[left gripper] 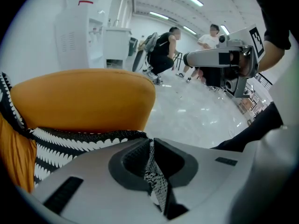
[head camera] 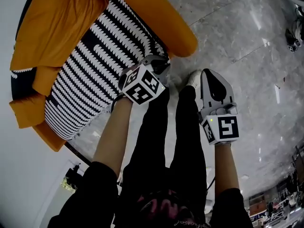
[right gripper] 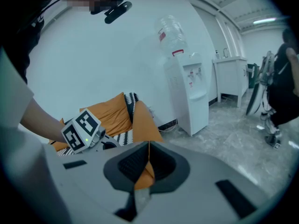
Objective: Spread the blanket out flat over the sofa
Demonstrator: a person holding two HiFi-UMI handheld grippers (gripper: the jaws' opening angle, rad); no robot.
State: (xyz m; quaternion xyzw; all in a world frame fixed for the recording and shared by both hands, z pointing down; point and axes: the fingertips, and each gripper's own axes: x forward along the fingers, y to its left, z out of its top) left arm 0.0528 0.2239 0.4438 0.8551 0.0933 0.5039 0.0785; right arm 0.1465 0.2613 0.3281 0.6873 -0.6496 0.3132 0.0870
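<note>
Left gripper view: pinches a fold of the black-and-white zigzag-striped woven blanket (left gripper: 70,146) in the clenched left tool (left gripper: 150,146), right at the cloth's near edge, just before the rounded orange upholstered sofa (left gripper: 84,99). Lies draped over the seat beside the armrest. Holds the right tool (right gripper: 148,147) over the grey marble floor (head camera: 247,32), well apart from the cloth, tips clenched together; orange sliver in the slit, held or background impossible to tell.

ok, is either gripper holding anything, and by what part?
Left gripper pinches the blanket by its edge, near the sofa arm. Right gripper is shut, nothing seen in it.
</note>
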